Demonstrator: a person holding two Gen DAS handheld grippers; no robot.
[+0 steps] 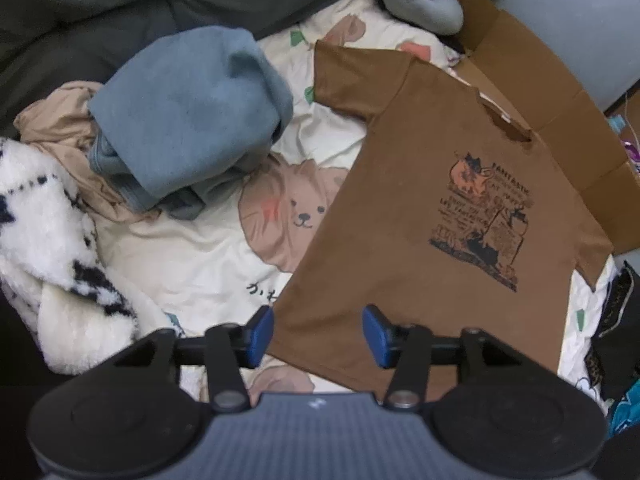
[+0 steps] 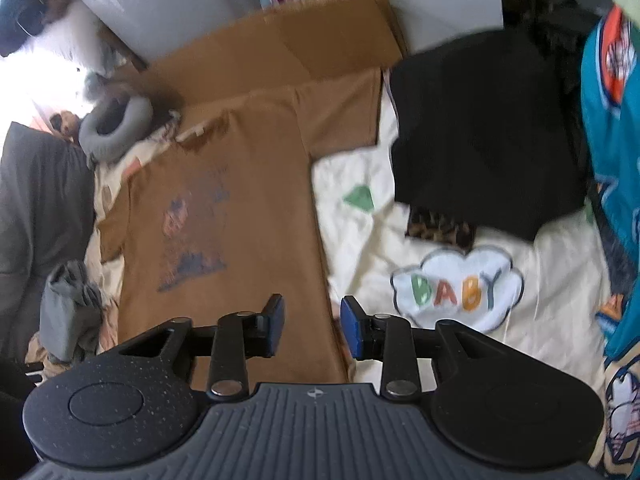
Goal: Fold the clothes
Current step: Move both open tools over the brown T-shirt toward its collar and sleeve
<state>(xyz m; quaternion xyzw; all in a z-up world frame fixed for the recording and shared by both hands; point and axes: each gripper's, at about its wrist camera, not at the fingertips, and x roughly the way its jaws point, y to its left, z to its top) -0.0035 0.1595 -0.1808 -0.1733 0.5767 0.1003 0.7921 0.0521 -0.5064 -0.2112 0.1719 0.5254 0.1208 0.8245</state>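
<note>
A brown short-sleeved cotton T-shirt (image 1: pixel 420 216) lies spread flat, print side up, on a cream bedsheet printed with cartoon bears (image 1: pixel 208 256). A dark blue and orange graphic with lettering (image 1: pixel 484 216) sits on its chest.

In the left wrist view, the left gripper (image 1: pixel 318 336) hovers over the shirt's bottom hem with its blue-padded fingers (image 1: pixel 262 334) spread wide apart, gripping nothing. The hem corner lies just ahead of the left-hand finger, and the rest of the shirt stretches away ahead and to the right of the claw. Ahead and to the left sits a rumpled blue-grey fleece garment (image 1: pixel 188 116) piled on a crumpled beige cloth (image 1: pixel 60 128). Further left lies a fluffy white blanket with black markings (image 1: pixel 52 240). Beyond the shirt's collar, to the far right, lies a flattened brown cardboard sheet (image 1: pixel 560 120). A grey stuffed fabric tube (image 1: pixel 416 0) rests at the far top.

In the right wrist view, which is slightly blurred, the right gripper (image 2: pixel 312 328) is released as well, its fingers apart and empty. It hangs over the shirt's side edge near the hem: the left-hand finger is above brown fabric, the right-hand finger above bare sheet. Just right of the claw is a white cloud-shaped patch on the sheet reading BABY in coloured letters (image 2: pixel 456 288). Ahead and to the right lies a black folded garment (image 2: pixel 480 136), with a teal patterned garment (image 2: pixel 612 160) at the far right edge.
</note>
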